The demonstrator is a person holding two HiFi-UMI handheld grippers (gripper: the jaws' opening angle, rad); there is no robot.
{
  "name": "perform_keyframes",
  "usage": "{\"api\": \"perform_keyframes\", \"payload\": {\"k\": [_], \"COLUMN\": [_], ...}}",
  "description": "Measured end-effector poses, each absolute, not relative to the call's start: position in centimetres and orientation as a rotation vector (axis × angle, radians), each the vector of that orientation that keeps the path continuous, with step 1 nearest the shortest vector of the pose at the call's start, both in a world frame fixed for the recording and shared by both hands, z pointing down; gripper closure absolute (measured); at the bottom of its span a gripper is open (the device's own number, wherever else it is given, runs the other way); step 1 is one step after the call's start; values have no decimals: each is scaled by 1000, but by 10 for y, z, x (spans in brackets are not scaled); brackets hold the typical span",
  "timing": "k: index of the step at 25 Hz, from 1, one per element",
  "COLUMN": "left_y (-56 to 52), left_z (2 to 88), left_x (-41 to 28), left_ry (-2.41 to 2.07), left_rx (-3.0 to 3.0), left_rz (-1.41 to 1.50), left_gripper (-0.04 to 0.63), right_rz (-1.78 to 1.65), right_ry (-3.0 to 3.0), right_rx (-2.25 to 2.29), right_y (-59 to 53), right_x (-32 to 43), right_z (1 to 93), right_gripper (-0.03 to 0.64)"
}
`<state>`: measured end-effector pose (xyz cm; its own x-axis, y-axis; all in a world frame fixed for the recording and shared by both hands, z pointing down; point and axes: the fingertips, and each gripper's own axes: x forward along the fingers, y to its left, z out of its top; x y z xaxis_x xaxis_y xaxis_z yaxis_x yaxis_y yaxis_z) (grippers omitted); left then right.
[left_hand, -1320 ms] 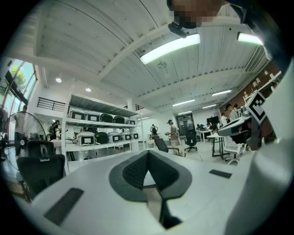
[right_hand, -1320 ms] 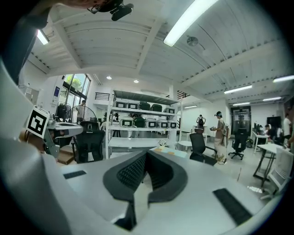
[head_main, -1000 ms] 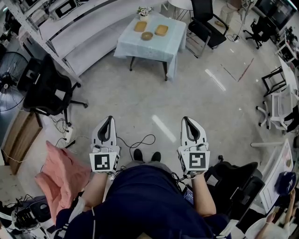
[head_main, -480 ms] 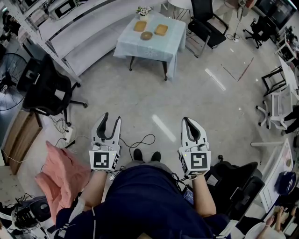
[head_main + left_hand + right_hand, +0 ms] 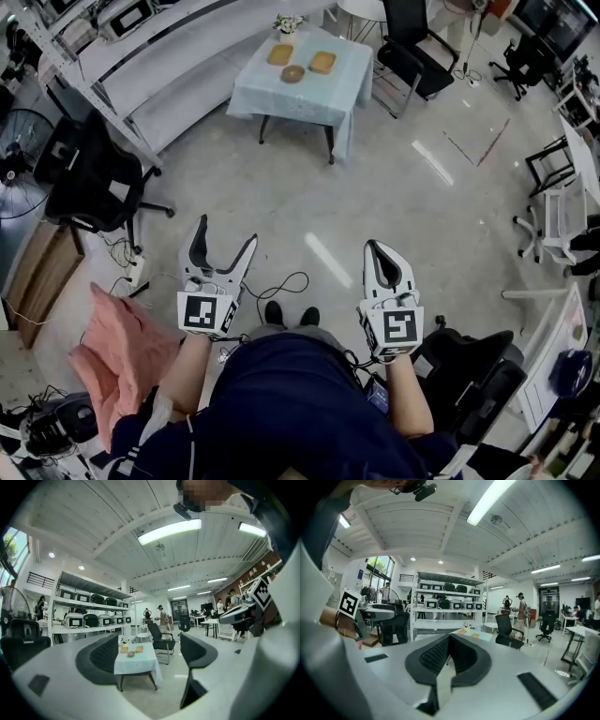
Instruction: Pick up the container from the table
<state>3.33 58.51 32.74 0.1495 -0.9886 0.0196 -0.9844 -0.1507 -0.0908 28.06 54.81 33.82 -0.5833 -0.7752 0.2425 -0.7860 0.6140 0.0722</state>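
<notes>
Far ahead stands a small table (image 5: 281,98) under a pale blue cloth. On it lie two tan rectangular containers (image 5: 280,53) (image 5: 322,62), a round brown bowl (image 5: 293,73) and a small flower pot (image 5: 288,22). My left gripper (image 5: 225,238) is held level over the floor, far short of the table; its jaws are opening, with nothing between them. Past them, in the left gripper view, the table (image 5: 140,663) and containers (image 5: 139,648) show. My right gripper (image 5: 381,247) is shut and empty, jaws together (image 5: 449,645); the table (image 5: 480,636) shows beyond.
Bare grey floor lies between me and the table. Black office chairs (image 5: 94,173) (image 5: 412,47) stand left and behind the table. White shelving (image 5: 159,66) runs along the left. A pink cloth (image 5: 117,352) and cables (image 5: 281,281) lie near my feet. People stand in the background (image 5: 161,616).
The left gripper's jaws have gone from shut to wide apart, and that gripper has edged forward. The right gripper has stayed shut and still.
</notes>
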Motion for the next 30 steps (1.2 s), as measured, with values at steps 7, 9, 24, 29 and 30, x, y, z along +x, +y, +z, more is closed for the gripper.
{"api": "perform_keyframes", "payload": {"k": [7, 9, 24, 29, 30], "left_y": [575, 571, 511, 473, 461], "left_z": [326, 326, 332, 338, 339], "left_x": [42, 44, 41, 16, 9], "left_ry": [2027, 2035, 2029, 2040, 2042], "left_rx": [-2332, -2332, -2330, -2308, -2306], "left_rz": [-109, -107, -136, -141, -138], "left_gripper": [163, 161, 138, 138, 138], "right_rz": [76, 77, 80, 75, 68], "right_ry": [-2615, -2626, -2645, -2652, -2655], "right_rx": [1240, 1223, 1178, 1192, 1195], "right_y": [542, 539, 502, 471, 461], "right_x": [289, 290, 295, 279, 273], "right_z": [342, 343, 355, 360, 361], "right_gripper": [618, 618, 618, 618, 618]}}
